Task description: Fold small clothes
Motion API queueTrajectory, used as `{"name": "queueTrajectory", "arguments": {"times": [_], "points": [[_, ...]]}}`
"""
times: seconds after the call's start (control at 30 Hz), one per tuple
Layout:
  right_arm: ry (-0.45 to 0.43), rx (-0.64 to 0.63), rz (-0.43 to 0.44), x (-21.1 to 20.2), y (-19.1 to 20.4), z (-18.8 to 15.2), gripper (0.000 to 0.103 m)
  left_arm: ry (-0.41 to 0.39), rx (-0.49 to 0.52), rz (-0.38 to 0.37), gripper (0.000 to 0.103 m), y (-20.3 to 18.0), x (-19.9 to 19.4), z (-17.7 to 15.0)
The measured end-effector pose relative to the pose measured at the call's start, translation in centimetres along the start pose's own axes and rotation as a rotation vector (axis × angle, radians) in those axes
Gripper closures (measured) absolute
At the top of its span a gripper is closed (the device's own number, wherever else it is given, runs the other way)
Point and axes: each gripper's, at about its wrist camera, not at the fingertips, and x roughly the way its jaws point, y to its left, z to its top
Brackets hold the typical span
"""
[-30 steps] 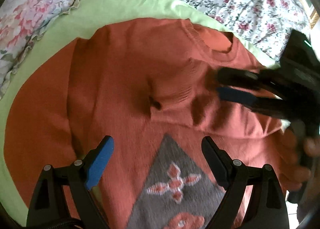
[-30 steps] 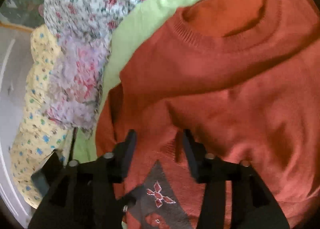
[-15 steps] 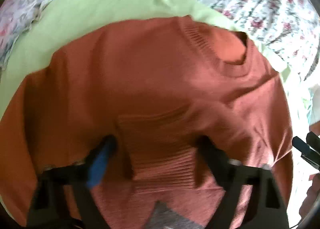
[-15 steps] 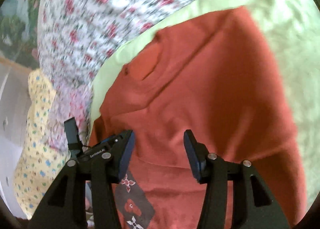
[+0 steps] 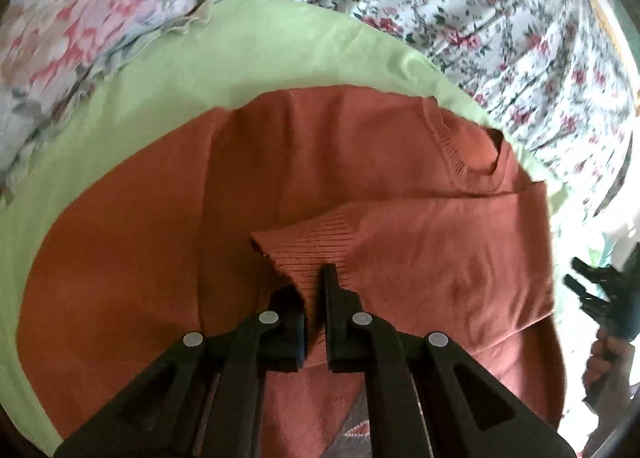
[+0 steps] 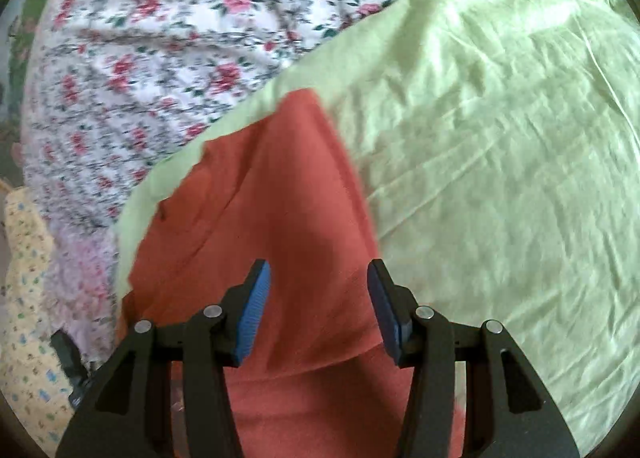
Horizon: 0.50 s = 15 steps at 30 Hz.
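A small rust-orange knit sweater [image 5: 360, 161] lies on a light green sheet [image 5: 248, 53], neck opening at the upper right. One sleeve lies folded across the chest, its ribbed cuff [image 5: 312, 246] pointing left. My left gripper [image 5: 314, 298] is shut on that cuff. In the right wrist view the sweater [image 6: 272, 209] lies under my right gripper [image 6: 316, 298], which is open and empty, its blue pads [image 6: 252, 310] hovering over the fabric. The right gripper also shows at the right edge of the left wrist view [image 5: 600, 294].
A white floral bedspread [image 5: 480, 5] surrounds the green sheet [image 6: 500, 137]. A pink floral cloth [image 5: 68, 25] lies at the upper left. A yellow patterned cloth [image 6: 24, 298] hangs at the left edge in the right wrist view.
My left gripper has closed on the sleeve cuff, having been open over the sweater's front. My right gripper has pulled away to the right and now looks across the green sheet.
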Motion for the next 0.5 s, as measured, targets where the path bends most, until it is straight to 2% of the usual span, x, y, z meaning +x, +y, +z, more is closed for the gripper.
{"name": "queueTrajectory", "arguments": {"times": [0.17,0.27,0.33,0.37,0.4,0.43,0.5], "points": [[0.016,-0.075,-0.065,3.4,0.6,2.3,0.041,-0.002,0.026,0.029,0.098,-0.7,0.0,-0.4],[0.031,-0.104,-0.143,5.6,1.1,3.3,0.041,0.010,0.001,0.021,0.098,-0.5,0.1,-0.2],[0.057,-0.132,-0.153,7.4,1.1,3.9,0.041,0.017,0.016,0.027,0.098,-0.7,-0.1,-0.5],[0.088,-0.163,-0.149,8.2,1.2,4.0,0.064,0.021,0.025,0.023,0.098,-1.0,0.0,-0.5],[0.106,-0.182,-0.147,8.6,1.3,4.2,0.092,0.021,0.033,0.011,0.098,-1.5,0.0,-0.4],[0.108,-0.178,-0.145,8.5,1.2,4.6,0.092,0.016,0.041,0.002,0.098,-2.0,-0.1,-0.3],[0.053,-0.163,-0.141,7.0,0.9,5.4,0.093,0.003,0.063,-0.028,0.098,-3.3,-0.2,-0.1]]}}
